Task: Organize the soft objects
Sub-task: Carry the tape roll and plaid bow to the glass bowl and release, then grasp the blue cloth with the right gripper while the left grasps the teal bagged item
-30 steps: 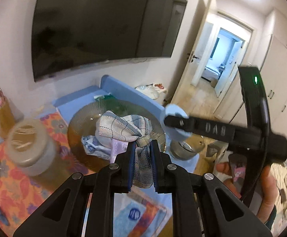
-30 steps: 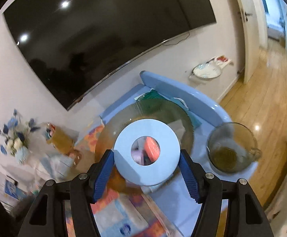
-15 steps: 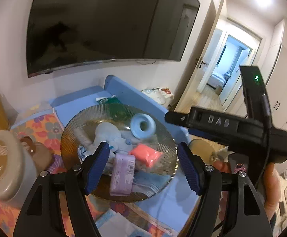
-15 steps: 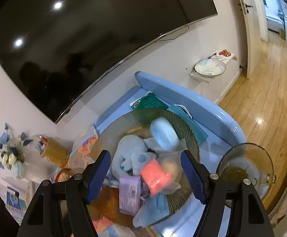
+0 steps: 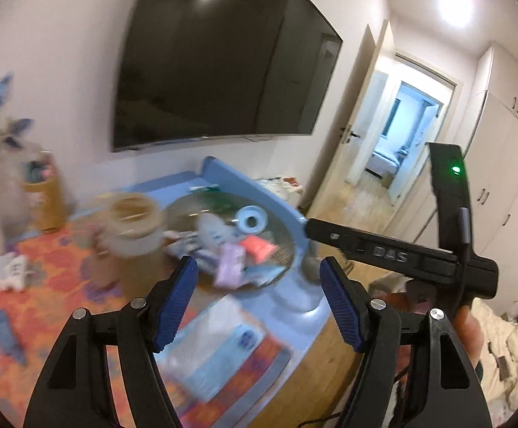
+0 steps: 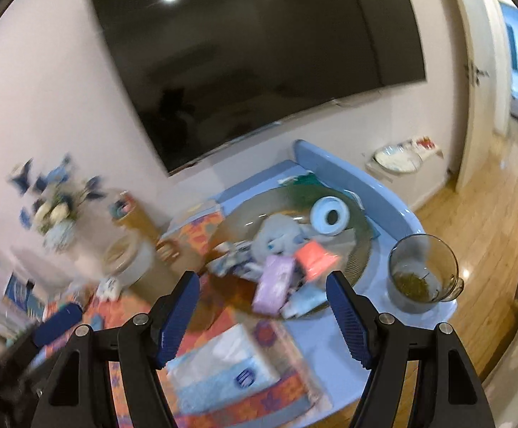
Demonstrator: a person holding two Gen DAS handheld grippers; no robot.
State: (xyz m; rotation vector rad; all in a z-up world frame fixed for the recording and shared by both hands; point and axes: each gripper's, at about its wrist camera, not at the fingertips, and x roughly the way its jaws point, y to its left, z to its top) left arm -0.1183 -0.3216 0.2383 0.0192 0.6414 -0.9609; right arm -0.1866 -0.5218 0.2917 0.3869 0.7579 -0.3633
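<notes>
A ribbed glass plate [image 6: 360, 246] [image 5: 284, 239] on the blue table end holds the soft things: a pale blue ring [image 6: 329, 215] [image 5: 251, 218], a grey-blue plush toy [image 6: 277, 239] [image 5: 212, 232], a coral pad [image 6: 314, 256] [image 5: 257, 245], a lilac packet [image 6: 272, 283] [image 5: 228, 267] and a checked cloth [image 6: 228, 262]. My left gripper [image 5: 258, 297] stands open and empty, back from the plate. My right gripper [image 6: 263, 308] is open too, with nothing between its fingers. In the left wrist view the right gripper's black body [image 5: 401, 255] shows at the right, held by a hand [image 5: 467, 335].
A tissue pack [image 6: 223, 367] lies on the flowered cloth [image 5: 52, 278] just ahead of the fingers. A glass pitcher [image 6: 421, 273] stands right of the plate, a lidded jar [image 5: 130, 224] left of it. A flower vase [image 6: 57, 214], a yellow cup [image 5: 43, 196] and a large wall screen [image 5: 216, 60] sit behind.
The left gripper let go of the checked cloth and the right let go of the blue ring; both now lie on the plate. Both grippers opened and drew back and up from the plate.
</notes>
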